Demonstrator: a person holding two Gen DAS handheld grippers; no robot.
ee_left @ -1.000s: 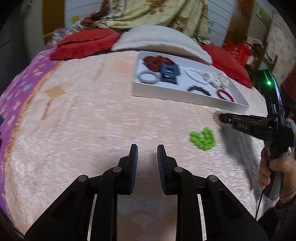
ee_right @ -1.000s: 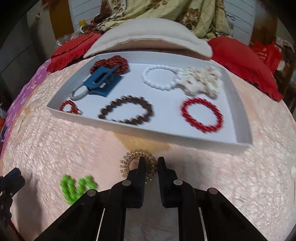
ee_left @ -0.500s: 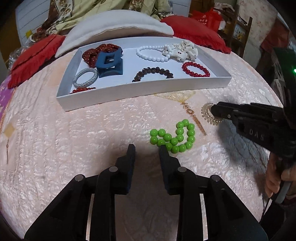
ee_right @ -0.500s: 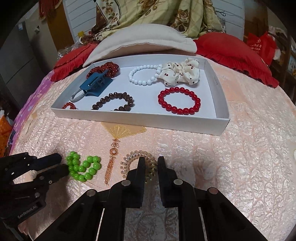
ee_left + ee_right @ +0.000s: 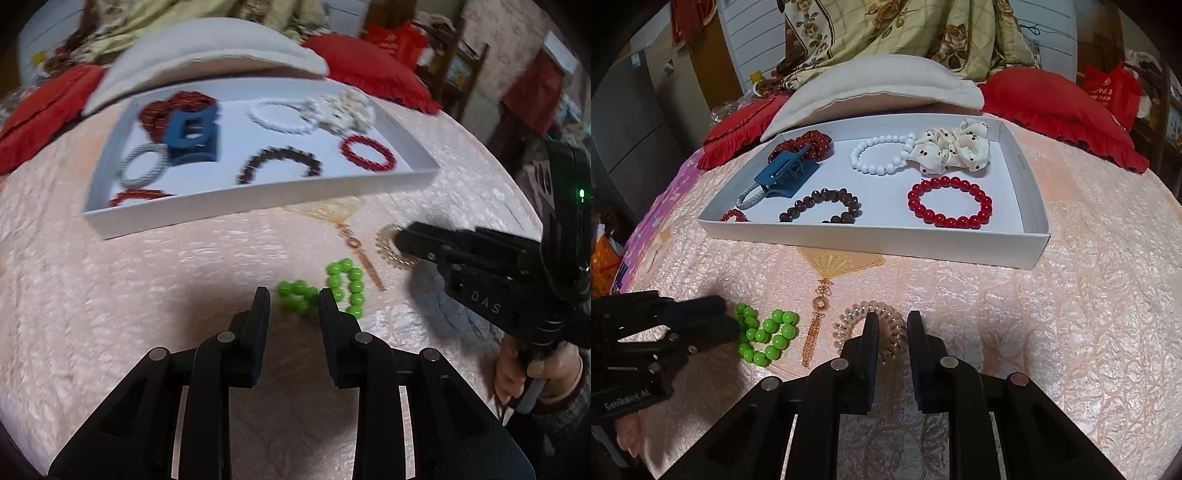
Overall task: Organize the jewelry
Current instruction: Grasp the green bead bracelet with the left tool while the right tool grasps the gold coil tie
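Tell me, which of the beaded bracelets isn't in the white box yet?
The green bead bracelet. It lies on the pink bedspread in front of the white box, while the red, brown and white beaded ones already lie inside the box.

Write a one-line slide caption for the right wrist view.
Right gripper opening over spiral hair tie; left gripper at green bead bracelet.

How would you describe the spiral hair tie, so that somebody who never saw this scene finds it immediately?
Start from the white tray on the pink bedspread and come toward the camera, past the embroidered fan. Two loose pieces lie there side by side: the green bead bracelet and, right of it, the spiral hair tie. It is the only translucent, golden-brown coil, not made of beads.
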